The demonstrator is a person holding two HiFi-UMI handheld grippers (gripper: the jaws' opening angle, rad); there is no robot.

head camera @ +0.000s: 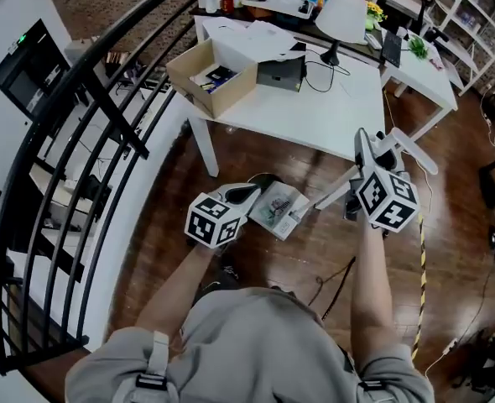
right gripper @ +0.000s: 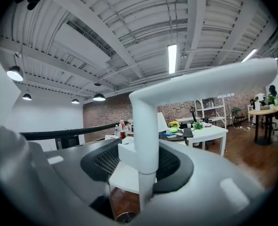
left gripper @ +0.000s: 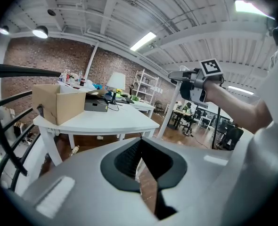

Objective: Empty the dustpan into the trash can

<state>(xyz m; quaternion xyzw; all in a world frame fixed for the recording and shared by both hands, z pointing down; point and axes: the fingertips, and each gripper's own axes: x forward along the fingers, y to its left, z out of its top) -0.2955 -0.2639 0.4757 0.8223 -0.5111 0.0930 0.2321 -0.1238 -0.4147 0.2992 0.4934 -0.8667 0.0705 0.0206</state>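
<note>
The right gripper (head camera: pixel 367 154) pinches the white handle (right gripper: pixel 146 126), which slants down-left to the dustpan (head camera: pixel 278 211), low over the wood floor (head camera: pixel 315 250) and just beside the left gripper (head camera: pixel 246 196), whose jaws are pressed together, apparently empty. Only the head view shows the pan; no view shows a trash can

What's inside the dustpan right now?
The dustpan carries pale and grey-green litter, too small to identify. The left gripper overlaps its left edge in the head view, so anything lying there is covered.
</note>
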